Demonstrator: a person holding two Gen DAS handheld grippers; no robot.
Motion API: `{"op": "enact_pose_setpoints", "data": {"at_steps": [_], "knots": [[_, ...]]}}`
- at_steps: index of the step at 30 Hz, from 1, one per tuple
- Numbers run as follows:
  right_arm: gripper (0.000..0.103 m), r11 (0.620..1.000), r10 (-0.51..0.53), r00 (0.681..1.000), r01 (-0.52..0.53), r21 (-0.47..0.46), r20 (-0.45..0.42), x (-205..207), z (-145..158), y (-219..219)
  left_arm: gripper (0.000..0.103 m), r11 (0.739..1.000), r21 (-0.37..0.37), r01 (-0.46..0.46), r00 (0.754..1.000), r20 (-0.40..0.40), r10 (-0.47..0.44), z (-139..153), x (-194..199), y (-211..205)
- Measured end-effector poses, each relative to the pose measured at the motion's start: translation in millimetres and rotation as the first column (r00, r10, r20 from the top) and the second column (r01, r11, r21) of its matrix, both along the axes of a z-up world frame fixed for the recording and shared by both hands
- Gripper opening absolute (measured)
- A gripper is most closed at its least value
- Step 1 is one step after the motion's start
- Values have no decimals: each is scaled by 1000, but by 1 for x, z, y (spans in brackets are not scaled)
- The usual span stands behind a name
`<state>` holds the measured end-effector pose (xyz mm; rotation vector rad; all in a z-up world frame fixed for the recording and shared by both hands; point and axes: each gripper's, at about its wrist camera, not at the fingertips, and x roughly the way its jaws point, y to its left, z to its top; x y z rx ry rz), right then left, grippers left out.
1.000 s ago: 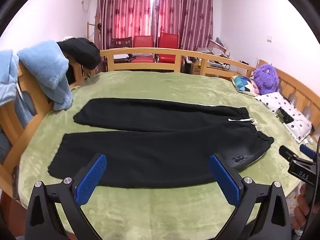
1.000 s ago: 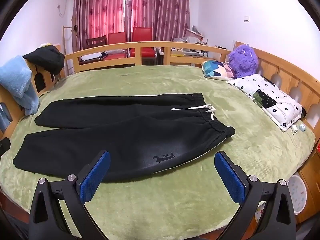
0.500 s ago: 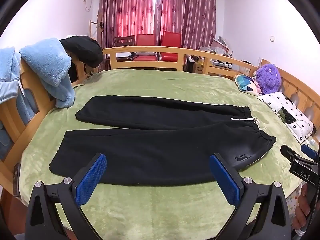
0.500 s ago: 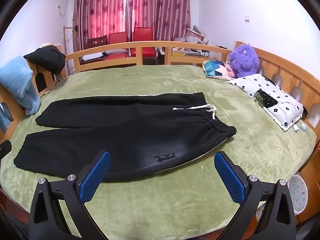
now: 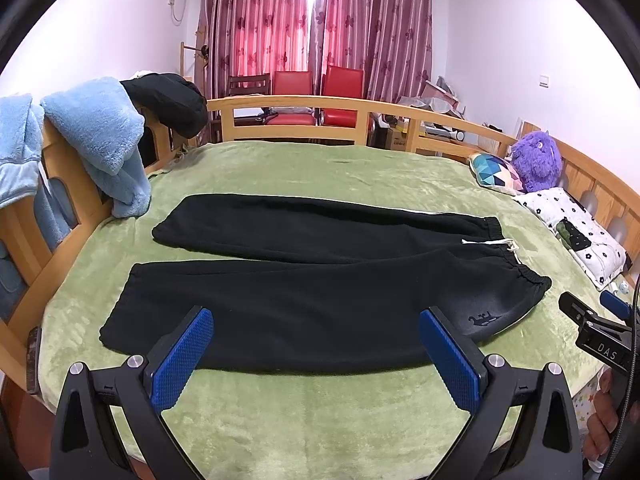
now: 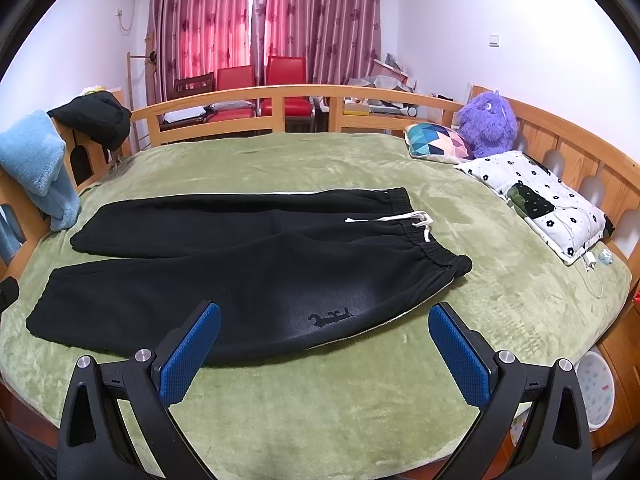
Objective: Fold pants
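Black pants [image 5: 320, 292] lie flat on the green blanket [image 5: 320, 176], legs spread to the left, waistband with a white drawstring [image 5: 492, 242] to the right. They also show in the right wrist view [image 6: 240, 280]. My left gripper [image 5: 316, 356] is open and empty, above the near edge of the front leg. My right gripper [image 6: 324, 352] is open and empty, near the hip with a small logo [image 6: 331, 317]. The right gripper's tip shows at the right edge of the left wrist view [image 5: 592, 332].
A wooden rail [image 5: 360, 108] rings the bed. Blue fleece [image 5: 100, 140] and a black garment [image 5: 172, 100] hang on the left rail. A patterned cushion [image 6: 436, 142], a purple plush toy [image 6: 486, 124] and a flowered pillow [image 6: 536, 200] lie at right.
Both views have risen and pulled back slightly from the bed. The pants have not moved and both grippers stay open.
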<state>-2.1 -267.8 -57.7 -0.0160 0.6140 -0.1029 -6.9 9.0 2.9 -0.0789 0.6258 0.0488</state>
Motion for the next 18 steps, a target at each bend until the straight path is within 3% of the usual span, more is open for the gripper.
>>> {"op": "enact_pose_setpoints", "data": {"at_steps": [18], "knots": [[102,1000,5,1000,-5,-1,10,-2,4,7,103,1000,-5,-6,1000,3,6,5,0,2]]}}
